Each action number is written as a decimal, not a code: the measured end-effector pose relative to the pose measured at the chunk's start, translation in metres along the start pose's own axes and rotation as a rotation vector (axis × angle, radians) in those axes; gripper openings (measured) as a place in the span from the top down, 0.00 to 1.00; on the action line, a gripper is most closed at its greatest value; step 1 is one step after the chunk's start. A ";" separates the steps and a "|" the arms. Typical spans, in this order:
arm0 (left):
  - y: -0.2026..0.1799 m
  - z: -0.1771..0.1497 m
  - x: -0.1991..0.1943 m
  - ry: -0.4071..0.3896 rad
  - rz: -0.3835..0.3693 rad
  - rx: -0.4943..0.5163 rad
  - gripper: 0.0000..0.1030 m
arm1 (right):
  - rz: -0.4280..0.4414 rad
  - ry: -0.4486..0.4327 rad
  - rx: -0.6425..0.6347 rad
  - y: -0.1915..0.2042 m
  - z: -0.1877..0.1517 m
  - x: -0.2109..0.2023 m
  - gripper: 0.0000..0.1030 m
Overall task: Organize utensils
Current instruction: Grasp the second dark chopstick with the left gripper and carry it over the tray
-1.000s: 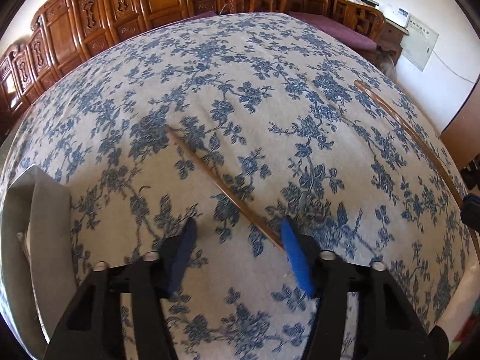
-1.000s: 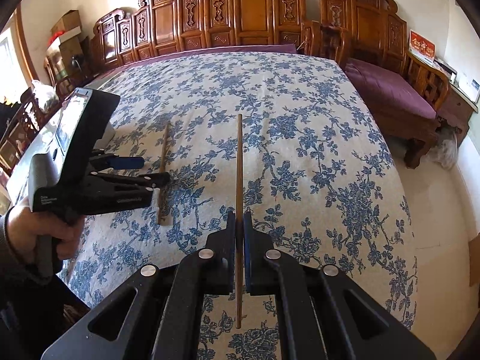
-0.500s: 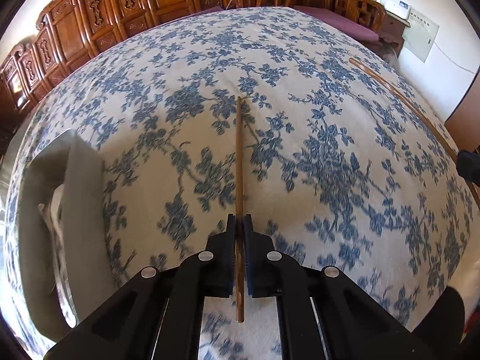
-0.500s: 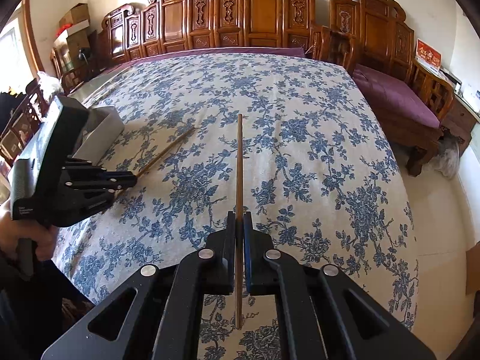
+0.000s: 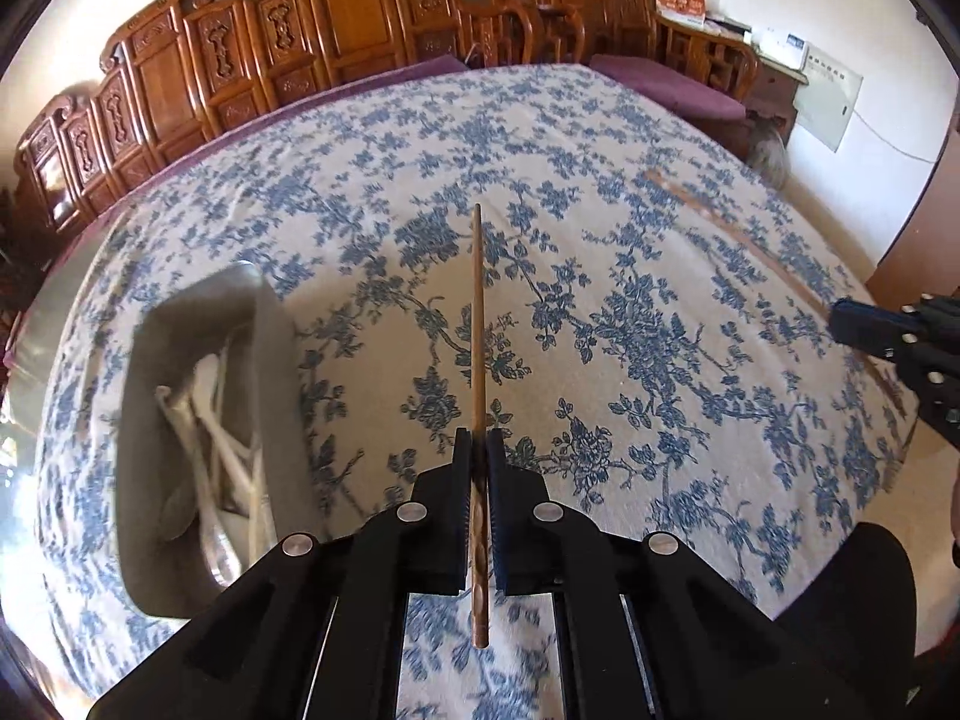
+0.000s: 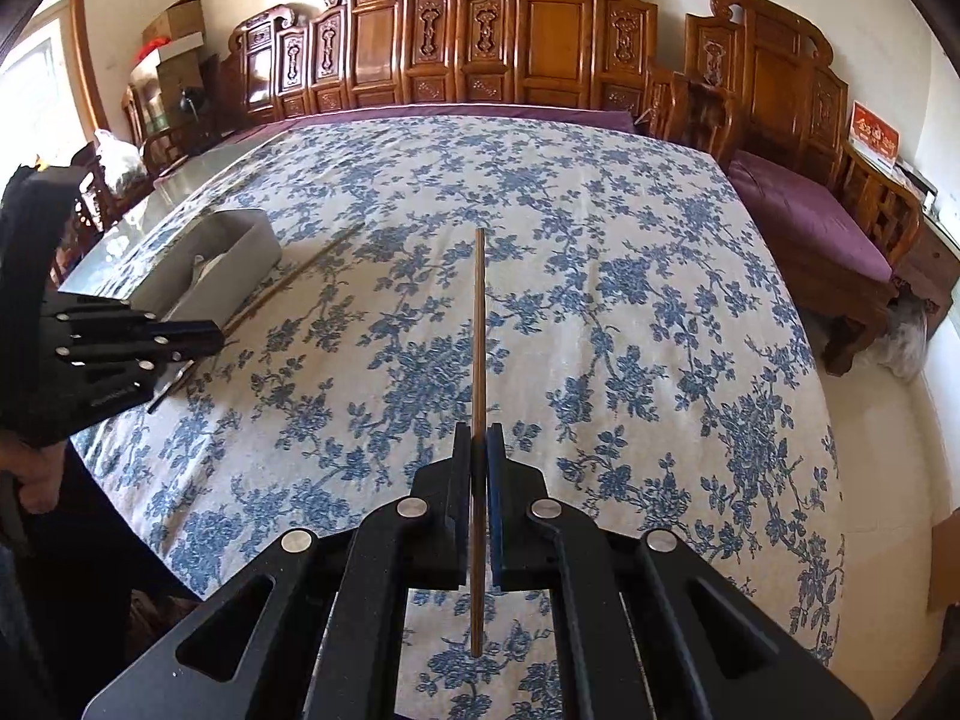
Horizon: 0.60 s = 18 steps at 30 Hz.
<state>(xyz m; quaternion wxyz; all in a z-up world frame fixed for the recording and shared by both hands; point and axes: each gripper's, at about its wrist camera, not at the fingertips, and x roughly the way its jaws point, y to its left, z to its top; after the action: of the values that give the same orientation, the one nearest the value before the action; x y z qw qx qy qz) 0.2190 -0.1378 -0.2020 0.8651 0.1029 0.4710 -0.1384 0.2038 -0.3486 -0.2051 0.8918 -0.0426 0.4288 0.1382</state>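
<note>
- In the left wrist view, a grey tray sits at the left of the frame on the blue-flowered tablecloth, with pale spoons lying inside it.
- At the centre of that view the left gripper is clamped on a wooden chopstick, which runs straight up the frame, clear of the cloth.
- At its right edge the right gripper shows from the side, pinching a second chopstick.
- In the right wrist view, the left gripper is at the left edge, just beside the tray.
- In the centre, the right gripper is closed tight on its chopstick, pointing up the frame.
- Carved wooden benches line the top.
</note>
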 end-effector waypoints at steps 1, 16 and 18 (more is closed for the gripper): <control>0.002 -0.001 -0.006 -0.009 -0.001 -0.002 0.96 | 0.002 -0.002 -0.003 0.002 0.000 -0.001 0.94; 0.039 -0.014 -0.053 -0.076 0.014 -0.040 0.96 | 0.073 -0.051 -0.085 0.048 0.009 -0.021 0.94; 0.048 -0.015 -0.056 -0.080 0.019 -0.054 0.96 | 0.080 -0.055 -0.094 0.054 0.010 -0.023 0.94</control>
<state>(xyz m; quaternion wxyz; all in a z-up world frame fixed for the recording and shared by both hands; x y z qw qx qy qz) 0.1937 -0.0802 -0.1605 0.8869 0.0784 0.4387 -0.1216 0.1820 -0.3001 -0.1787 0.8939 -0.0634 0.3986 0.1949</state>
